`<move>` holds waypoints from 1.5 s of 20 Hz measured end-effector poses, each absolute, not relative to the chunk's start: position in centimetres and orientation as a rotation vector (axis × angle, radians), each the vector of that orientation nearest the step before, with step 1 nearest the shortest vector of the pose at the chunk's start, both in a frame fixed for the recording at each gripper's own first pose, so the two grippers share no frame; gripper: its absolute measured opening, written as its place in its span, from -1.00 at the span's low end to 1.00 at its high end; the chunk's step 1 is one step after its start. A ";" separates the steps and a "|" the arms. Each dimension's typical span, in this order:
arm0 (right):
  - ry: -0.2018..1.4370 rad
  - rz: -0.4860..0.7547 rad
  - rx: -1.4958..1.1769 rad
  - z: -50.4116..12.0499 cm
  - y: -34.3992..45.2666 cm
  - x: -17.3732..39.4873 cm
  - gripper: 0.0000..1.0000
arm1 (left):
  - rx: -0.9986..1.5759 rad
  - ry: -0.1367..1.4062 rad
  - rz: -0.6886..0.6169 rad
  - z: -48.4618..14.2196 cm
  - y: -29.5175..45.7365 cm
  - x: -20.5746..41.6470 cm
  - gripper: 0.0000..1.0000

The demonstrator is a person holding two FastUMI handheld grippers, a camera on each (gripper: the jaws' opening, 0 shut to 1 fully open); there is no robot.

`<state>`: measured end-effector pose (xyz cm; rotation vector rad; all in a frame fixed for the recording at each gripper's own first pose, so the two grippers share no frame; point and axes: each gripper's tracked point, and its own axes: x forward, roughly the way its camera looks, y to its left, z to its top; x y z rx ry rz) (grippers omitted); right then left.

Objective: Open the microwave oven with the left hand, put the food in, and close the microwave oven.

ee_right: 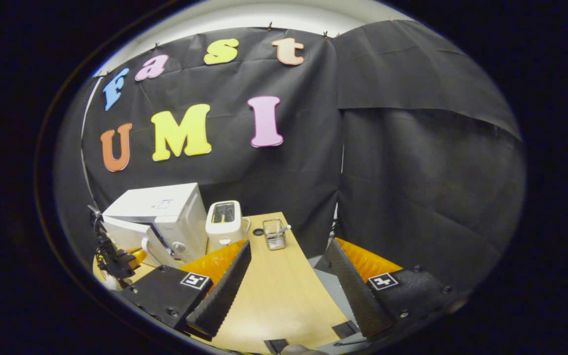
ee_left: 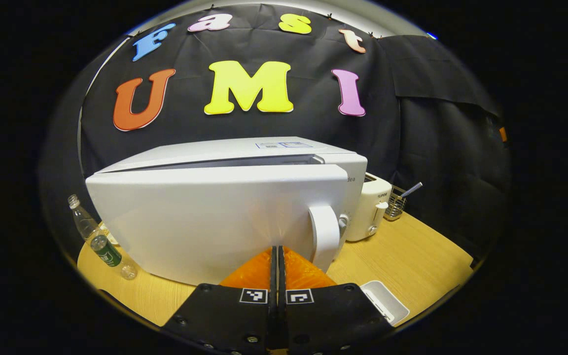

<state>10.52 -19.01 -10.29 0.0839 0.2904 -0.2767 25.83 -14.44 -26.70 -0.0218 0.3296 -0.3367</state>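
Two tongs differ: your closed left tongs [ee_left: 277, 273] sit just left of the upright door handle [ee_left: 325, 235] on the microwave oven [ee_left: 225, 217]; right tongs [ee_right: 289, 281] gape, empty.

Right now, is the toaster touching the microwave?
Cannot tell. In the left gripper view the toaster sits right beside the microwave, with the seam hidden behind the door handle. The right gripper view is too small to show a gap.

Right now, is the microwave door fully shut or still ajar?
Ajar: the microwave door swings out from the body, a dark gap along its top edge. The left gripper is shut just before it.
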 end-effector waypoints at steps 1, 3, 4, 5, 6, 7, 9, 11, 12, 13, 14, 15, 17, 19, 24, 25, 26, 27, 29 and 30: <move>0.293 -0.280 0.084 -10.5 -19.4 10.4 0.92 | -0.026 0.327 -0.334 -26.6 -14.9 26.4 -1.00; 0.299 -0.280 0.078 -10.4 -19.8 10.6 0.92 | -0.026 0.317 -0.322 -26.2 -15.2 27.4 -1.00; 0.302 -0.278 0.079 -10.5 -20.0 10.7 1.00 | -0.029 0.316 -0.315 -26.1 -15.2 27.7 -1.00; 0.301 -0.274 0.085 -10.4 -20.2 10.9 1.00 | -0.037 0.316 -0.311 -26.1 -15.3 28.0 -1.00; 0.301 -0.272 0.089 -10.3 -20.3 11.2 1.00 | -0.047 0.318 -0.308 -26.2 -15.5 28.3 -1.00; 0.302 -0.268 0.089 -10.1 -19.6 11.3 1.00 | -0.053 0.324 -0.303 -26.3 -15.6 28.5 -1.00; 0.311 -0.257 0.082 -10.6 -19.4 11.3 0.92 | -0.056 0.325 -0.294 -26.3 -15.4 28.9 -1.00; 0.314 -0.248 0.083 -10.5 -19.3 11.9 1.00 | -0.043 0.322 -0.298 -26.4 -15.5 28.8 -1.00; 0.321 -0.242 0.085 -10.7 -19.1 12.2 0.92 | -0.042 0.321 -0.300 -26.3 -15.5 28.9 -1.00; 0.322 -0.235 0.088 -10.7 -18.9 12.5 0.92 | -0.049 0.325 -0.303 -26.4 -15.5 28.9 -1.00; 0.325 -0.232 0.091 -10.8 -18.8 12.8 1.00 | -0.057 0.323 -0.308 -26.4 -15.6 29.0 -1.00; 0.325 -0.228 0.096 -10.8 -18.6 13.0 1.00 | -0.061 0.326 -0.308 -26.5 -15.7 29.3 -1.00; 0.329 -0.218 0.098 -11.0 -18.0 13.3 1.00 | -0.072 0.360 -0.281 -26.9 -15.8 30.4 -0.80; 0.336 -0.212 0.095 -11.3 -17.5 13.4 1.00 | -0.090 0.352 -0.261 -27.0 -15.8 30.0 -1.00; 0.334 -0.208 0.095 -11.4 -16.8 13.4 1.00 | -0.096 0.383 -0.253 -27.8 -15.3 29.5 -1.00; 0.337 -0.205 0.101 -11.4 -16.6 13.4 0.92 | -0.095 0.385 -0.250 -27.8 -15.1 29.2 -1.00; 0.337 -0.208 0.102 -11.7 -16.6 13.3 0.92 | -0.087 0.383 -0.244 -27.7 -14.8 29.0 -1.00; 0.336 -0.206 0.105 -11.9 -16.5 13.4 0.92 | -0.068 0.386 -0.237 -27.9 -14.4 28.7 -1.00; 0.338 -0.190 0.109 -12.2 -16.2 13.7 1.00 | -0.028 0.384 -0.216 -27.8 -13.2 27.8 -1.00; 0.343 -0.187 0.108 -12.8 -16.3 13.8 1.00 | -0.018 0.384 -0.197 -27.6 -12.4 27.4 -1.00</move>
